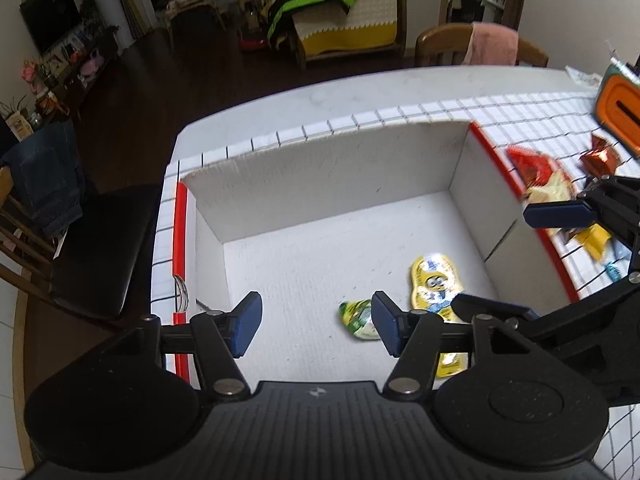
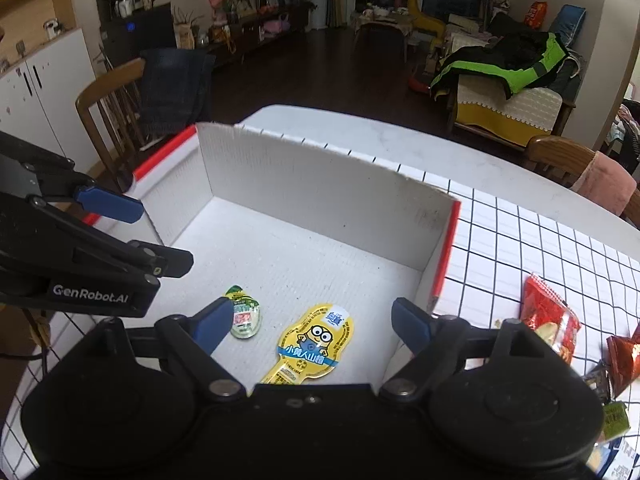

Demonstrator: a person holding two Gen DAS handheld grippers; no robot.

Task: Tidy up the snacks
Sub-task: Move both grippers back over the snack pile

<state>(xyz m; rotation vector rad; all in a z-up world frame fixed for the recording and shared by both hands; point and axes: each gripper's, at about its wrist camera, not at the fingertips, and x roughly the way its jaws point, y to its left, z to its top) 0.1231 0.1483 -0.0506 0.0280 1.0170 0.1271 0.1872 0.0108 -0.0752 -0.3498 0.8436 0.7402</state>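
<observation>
**Matt card, glossy wrappers**

The box [image 2: 320, 196] looks like white corrugated card, matt and finely ribbed, with smooth red plastic-looking edging. In it lie a yellow snack pack [image 2: 316, 344] and a small green packet [image 2: 244, 314], both shiny film. The red wrappers [image 2: 550, 318] beside it gleam like foil. The tablecloth [image 2: 540, 248] under the box is a smooth checked sheet. Both grippers are matt black plastic with blue pads [image 1: 248, 326] and bare metal pivot pins.

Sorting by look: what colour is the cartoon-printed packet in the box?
Yellow, with a blue band; the cartoon-printed packet shows best in the right wrist view.
</observation>
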